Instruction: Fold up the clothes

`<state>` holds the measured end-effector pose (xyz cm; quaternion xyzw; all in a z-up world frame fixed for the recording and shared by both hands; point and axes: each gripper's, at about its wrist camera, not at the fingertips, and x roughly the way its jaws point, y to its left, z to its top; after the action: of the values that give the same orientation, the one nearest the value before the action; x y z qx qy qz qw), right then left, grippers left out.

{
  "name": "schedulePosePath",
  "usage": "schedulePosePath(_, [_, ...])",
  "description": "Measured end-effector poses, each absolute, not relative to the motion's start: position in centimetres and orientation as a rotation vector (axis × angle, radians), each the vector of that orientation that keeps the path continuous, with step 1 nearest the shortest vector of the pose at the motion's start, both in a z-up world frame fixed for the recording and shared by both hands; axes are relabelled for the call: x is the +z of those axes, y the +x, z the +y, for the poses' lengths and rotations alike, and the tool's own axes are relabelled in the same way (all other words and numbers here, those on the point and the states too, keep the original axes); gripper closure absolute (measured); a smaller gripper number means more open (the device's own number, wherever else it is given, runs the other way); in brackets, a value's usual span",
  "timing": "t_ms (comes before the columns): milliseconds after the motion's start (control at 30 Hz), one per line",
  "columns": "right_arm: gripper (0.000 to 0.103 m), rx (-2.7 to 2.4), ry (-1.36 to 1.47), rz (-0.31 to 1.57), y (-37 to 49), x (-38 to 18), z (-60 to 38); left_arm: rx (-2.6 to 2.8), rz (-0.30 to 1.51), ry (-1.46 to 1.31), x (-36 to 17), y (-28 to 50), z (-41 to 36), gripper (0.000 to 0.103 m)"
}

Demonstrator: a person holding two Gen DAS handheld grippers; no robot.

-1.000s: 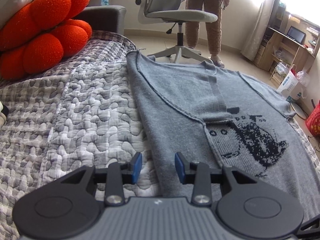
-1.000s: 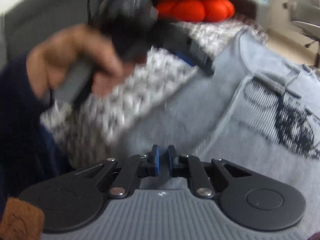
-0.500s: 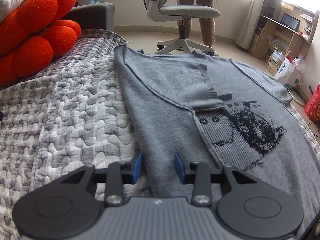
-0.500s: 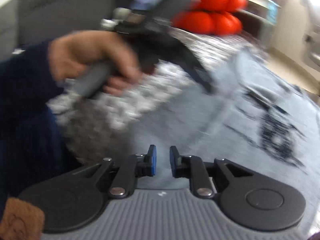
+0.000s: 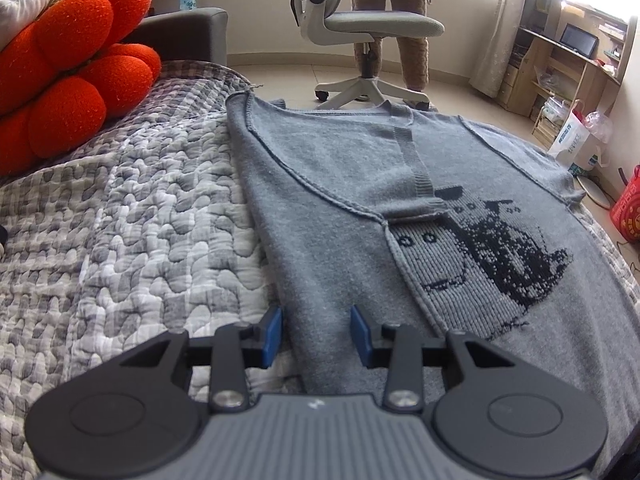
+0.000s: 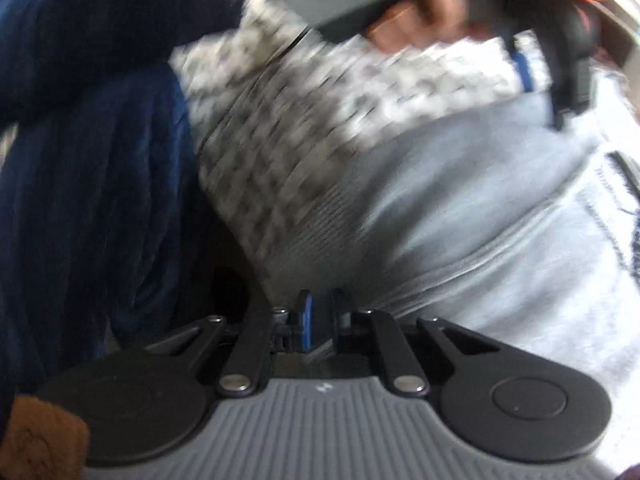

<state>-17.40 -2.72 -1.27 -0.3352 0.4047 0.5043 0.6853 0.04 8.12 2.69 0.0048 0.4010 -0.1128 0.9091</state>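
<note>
A grey knit sweater (image 5: 360, 208) with a black cat pattern lies flat on the quilted bed, one sleeve folded across its chest. My left gripper (image 5: 316, 336) is open, its blue pads hovering over the sweater's near left edge. In the blurred right wrist view, my right gripper (image 6: 320, 320) has its jaws a narrow gap apart over the sweater's hem (image 6: 460, 220), with nothing clearly between them. The left gripper (image 6: 552, 60) and the hand holding it show at the top of that view.
The grey-and-white quilt (image 5: 120, 232) covers the bed. An orange flower cushion (image 5: 68, 80) sits at the far left. An office chair (image 5: 368, 28) and a standing person's legs are beyond the bed. A wooden desk (image 5: 568, 64) is at the right.
The left gripper has moved slightly right along the sweater's edge, still open. The right gripper has swung down toward the sweater's hem, with its jaws slightly wider apart than a second ago.
</note>
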Motion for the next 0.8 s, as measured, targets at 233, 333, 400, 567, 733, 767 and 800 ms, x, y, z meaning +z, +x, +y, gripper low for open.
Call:
schedulePosePath(233, [0.084, 1.172, -0.484, 0.760, -15.6, 3.9, -4.9, -0.227, 0.789, -0.032, 3.5, -0.1, 8.9, 0.065])
schedulePosePath(333, [0.078, 1.052, -0.356, 0.737, -12.8, 4.8, -5.7, -0.211, 0.809, -0.014, 3.0, 0.3, 8.8, 0.065])
schedulePosePath(400, [0.079, 0.970, -0.359, 0.789, -11.4, 4.1, -5.7, -0.206, 0.829, 0.017, 2.3, 0.4, 8.3, 0.065])
schedulePosePath(567, [0.083, 0.862, -0.330, 0.831, -9.6, 3.7, -7.2, -0.198, 0.824, 0.006, 2.6, 0.4, 8.7, 0.065])
schedulePosePath(733, [0.078, 0.820, -0.227, 0.806, -8.7, 4.6, -8.7, -0.186, 0.786, -0.038, 3.1, 0.5, 9.3, 0.065])
schedulePosePath(767, [0.078, 0.808, -0.205, 0.800, -8.4, 4.8, -9.1, -0.182, 0.783, -0.041, 3.1, 0.5, 9.3, 0.065])
schedulePosePath(800, [0.078, 0.796, -0.182, 0.793, -8.2, 4.9, -9.4, -0.176, 0.781, -0.043, 3.1, 0.6, 9.2, 0.065])
